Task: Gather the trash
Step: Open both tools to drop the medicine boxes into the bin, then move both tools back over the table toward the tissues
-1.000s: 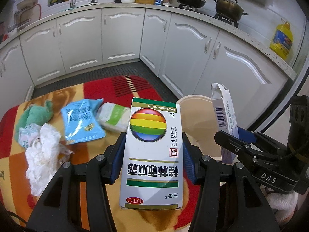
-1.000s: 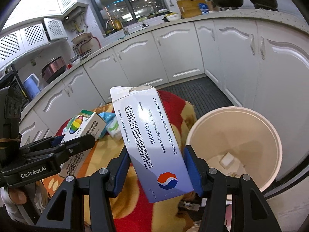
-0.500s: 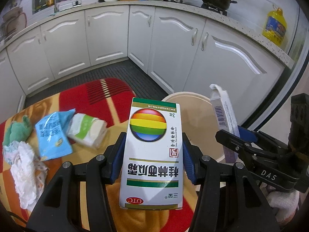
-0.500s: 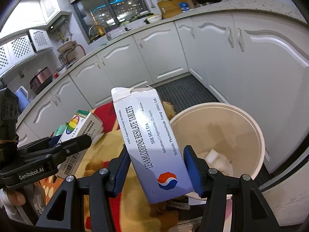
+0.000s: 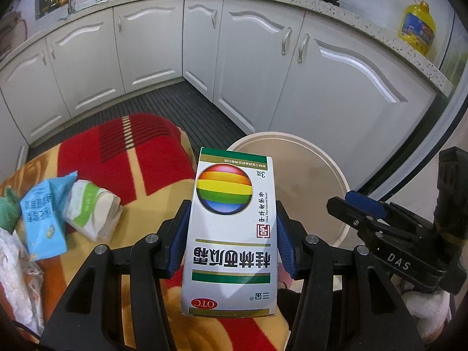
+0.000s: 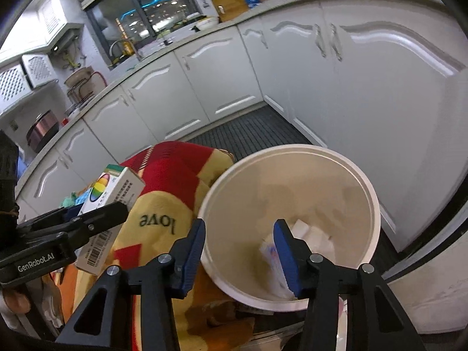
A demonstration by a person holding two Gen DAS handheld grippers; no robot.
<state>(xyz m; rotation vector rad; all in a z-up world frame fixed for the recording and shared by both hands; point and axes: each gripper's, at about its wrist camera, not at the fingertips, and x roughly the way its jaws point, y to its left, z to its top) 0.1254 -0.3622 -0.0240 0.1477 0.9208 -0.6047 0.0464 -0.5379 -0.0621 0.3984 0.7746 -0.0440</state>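
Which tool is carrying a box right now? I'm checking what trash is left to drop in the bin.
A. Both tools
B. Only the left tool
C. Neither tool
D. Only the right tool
B: the left tool clamps the white box with the rainbow ball, while the right tool has nothing between its pads above the bin, its jaws having just been closing.
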